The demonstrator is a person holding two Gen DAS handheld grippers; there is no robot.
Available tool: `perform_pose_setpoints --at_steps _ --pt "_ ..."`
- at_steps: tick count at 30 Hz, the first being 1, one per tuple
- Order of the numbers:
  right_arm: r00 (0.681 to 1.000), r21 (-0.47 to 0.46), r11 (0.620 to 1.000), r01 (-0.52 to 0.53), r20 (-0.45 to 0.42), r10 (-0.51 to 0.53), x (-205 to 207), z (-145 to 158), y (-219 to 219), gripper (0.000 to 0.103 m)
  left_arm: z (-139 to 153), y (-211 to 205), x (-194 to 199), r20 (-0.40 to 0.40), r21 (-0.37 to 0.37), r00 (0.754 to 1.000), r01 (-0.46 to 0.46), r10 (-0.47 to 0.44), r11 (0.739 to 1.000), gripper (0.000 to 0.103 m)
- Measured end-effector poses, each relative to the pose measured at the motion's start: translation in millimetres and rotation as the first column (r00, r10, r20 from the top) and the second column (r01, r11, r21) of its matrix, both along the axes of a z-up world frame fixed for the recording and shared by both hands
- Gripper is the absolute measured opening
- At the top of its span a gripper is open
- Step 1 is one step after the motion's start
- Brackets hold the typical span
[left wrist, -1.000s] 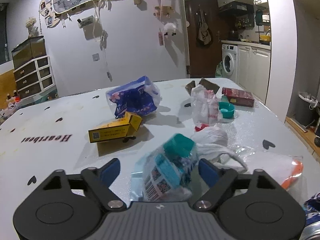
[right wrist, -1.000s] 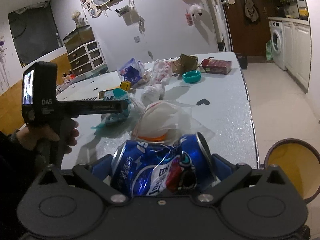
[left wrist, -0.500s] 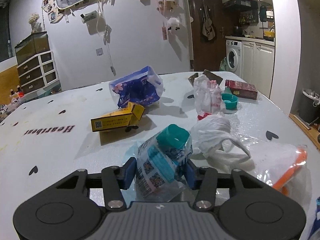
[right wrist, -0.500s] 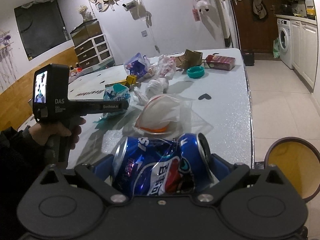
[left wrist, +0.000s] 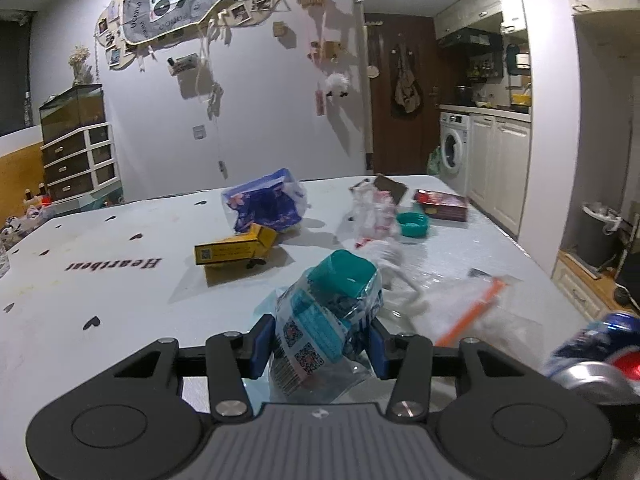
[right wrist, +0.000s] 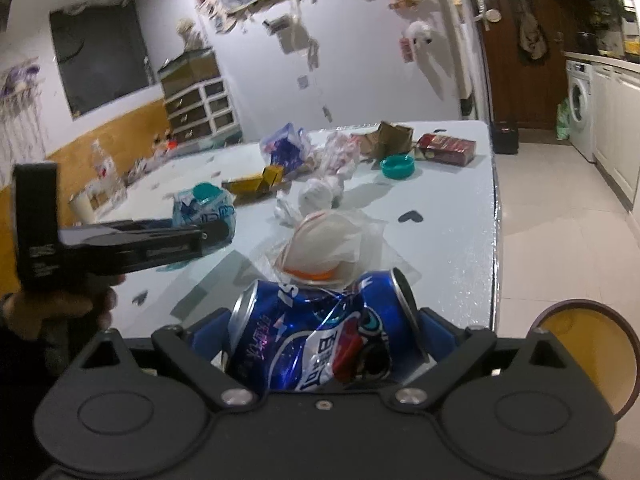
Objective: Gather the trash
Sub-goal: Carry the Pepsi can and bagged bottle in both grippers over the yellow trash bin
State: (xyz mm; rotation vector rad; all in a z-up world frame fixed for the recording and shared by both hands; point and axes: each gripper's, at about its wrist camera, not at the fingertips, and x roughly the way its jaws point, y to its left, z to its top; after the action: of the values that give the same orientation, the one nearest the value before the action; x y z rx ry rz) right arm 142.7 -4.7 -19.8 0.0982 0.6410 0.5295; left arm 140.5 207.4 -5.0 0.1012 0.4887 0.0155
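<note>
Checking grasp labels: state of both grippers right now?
Left gripper: closed on the crinkled clear plastic packet with teal cap.
Right gripper: closed on the crushed blue soda can.

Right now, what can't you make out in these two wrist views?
- Left wrist: the blue can is blurred and cut by the right edge.
- Left wrist: the orange-rimmed clear wrapper is motion-smeared.
- Right wrist: the yellow bin is cut off by the gripper body.
- Both: package print too small to read.
</note>
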Motion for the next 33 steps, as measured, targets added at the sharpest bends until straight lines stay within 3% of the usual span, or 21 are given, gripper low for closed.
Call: perform_pose_setpoints --at_steps 6,17,25,28,33 --pt "0.990 -0.066 0.998 -0.024 -0.140 0.015 24.6 9.1 -1.6 0.101 -2.9 -9.2 -14.3 -0.008 -0.013 1.000 0.030 -0.031 0.999 0.049" --pt "0.961 -0.242 0.963 -0.116 -0.272 0.048 34.6 19.6 17.9 0.103 -10.8 -18.9 -16.7 -0.016 -0.043 0.998 0.059 -0.060 0.997 0.049" --pt "0.940 -0.307 0.947 -0.096 -0.340 -0.015 45.5 26.9 18.5 0.102 -14.2 -20.2 -21.1 -0.016 -0.060 0.997 0.070 -0.071 0.996 0.049" --pt "0.922 -0.289 0.951 -0.112 -0.387 -0.009 51.9 25.9 17.6 0.095 -15.5 -20.0 -22.5 -0.019 -0.064 0.997 0.072 -0.074 0.995 0.049" --pt "0.949 -0.310 0.941 -0.132 -0.314 0.030 45.5 31.3 20.9 0.092 -15.8 -17.9 -24.9 -0.022 -0.066 0.997 0.067 -0.069 0.996 0.049"
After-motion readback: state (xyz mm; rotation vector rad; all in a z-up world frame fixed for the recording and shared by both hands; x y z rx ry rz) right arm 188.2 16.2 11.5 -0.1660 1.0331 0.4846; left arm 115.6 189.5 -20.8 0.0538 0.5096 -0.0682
